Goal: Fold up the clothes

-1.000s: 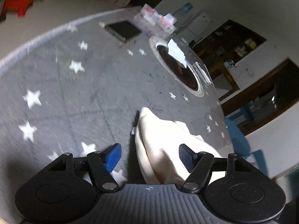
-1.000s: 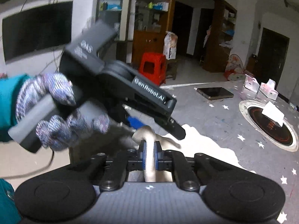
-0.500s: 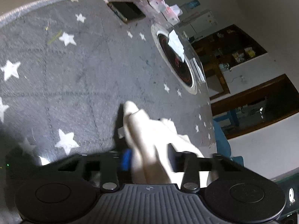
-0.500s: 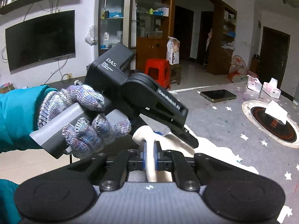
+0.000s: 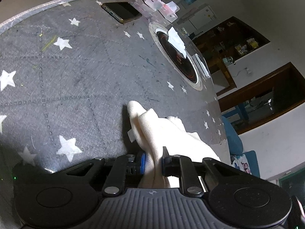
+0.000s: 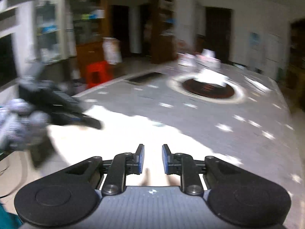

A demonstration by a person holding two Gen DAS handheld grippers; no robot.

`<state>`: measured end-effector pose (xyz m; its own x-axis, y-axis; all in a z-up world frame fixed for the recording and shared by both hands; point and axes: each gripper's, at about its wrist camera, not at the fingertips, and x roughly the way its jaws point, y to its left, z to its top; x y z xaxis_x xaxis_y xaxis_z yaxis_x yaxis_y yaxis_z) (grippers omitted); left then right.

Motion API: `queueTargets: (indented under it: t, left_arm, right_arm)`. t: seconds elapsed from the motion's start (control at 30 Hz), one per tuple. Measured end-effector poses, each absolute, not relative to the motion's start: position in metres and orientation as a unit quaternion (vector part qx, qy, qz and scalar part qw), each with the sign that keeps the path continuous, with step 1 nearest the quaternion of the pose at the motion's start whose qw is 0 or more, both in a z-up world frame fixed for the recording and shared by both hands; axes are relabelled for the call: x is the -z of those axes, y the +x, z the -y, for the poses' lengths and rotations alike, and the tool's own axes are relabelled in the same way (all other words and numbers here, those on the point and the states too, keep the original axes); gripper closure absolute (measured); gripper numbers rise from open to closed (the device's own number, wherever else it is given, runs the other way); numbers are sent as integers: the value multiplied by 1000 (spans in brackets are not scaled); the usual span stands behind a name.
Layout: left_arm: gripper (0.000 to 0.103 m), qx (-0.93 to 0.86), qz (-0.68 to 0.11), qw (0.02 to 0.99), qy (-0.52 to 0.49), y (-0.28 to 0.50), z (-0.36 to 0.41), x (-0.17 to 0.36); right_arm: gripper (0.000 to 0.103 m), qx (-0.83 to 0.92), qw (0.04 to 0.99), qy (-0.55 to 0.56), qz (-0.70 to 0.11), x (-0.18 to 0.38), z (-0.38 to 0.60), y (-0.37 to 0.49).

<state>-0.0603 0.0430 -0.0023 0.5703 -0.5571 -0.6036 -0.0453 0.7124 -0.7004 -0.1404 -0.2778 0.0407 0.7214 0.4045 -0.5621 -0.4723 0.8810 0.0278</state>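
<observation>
Left tongs (image 5: 153, 161) pinch the cream garment (image 5: 152, 131) low in frame, right tongs (image 6: 153, 159) gape narrowly, empty — mid-fold, next likely regrasping another edge.

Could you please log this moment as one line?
left gripper: shut on cream garment | right gripper: open, empty | table: garment unfolded

I count one cream garment (image 5: 162, 131), one phone (image 5: 122, 12), one round burner plate (image 5: 178, 61) with one white paper (image 5: 176, 40) lying on it, two tissue packs (image 5: 160, 7) and one red stool (image 6: 97, 72). I see two grippers: left (image 5: 153, 161), right (image 6: 153, 159).
</observation>
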Motion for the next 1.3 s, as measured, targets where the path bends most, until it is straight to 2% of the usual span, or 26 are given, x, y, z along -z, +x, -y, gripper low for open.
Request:
queueTargets:
  t: [0.03,0.27,0.43,0.5,0.53,0.57,0.63,0.93,1.3]
  left_arm:
    - [86,156,-435,818,-341,-61,-42,2]
    - [86,150,-432,838,-296,-62,-32,-6]
    - [86,147,-430,848,-273,-63,-28,-9]
    - [86,148,-428,851,-264,-63,-27,-10]
    - [86,149,-427,853,-260,-64,-26,-11]
    - [86,150,-425,855,-257,-64,-25,-13]
    - [87,154,-420,858,-253,-64,-23,-17]
    - [88,210,-384,872,-221,-52,13,-50]
    - [89,287,-374,863,-181,-8,116,-64]
  right_arm:
    - [75,-216,930,-54,-292,-38,288,-137]
    - [69,-150,931,37,-330,-13,339,-107]
    - [68,-152,926,64,-338,1,343,-100]
    - [74,-155,925,72,-340,1,342,-100]
    - [84,-158,923,77,-341,1,342,-98]
    - [90,-159,924,75,-339,0,340,-99]
    - [92,-160,928,71,-330,-3,339,-102]
    - [93,-135,953,36,-270,-40,354,-128]
    - [94,-34,968,-10,-247,-68,424,-123]
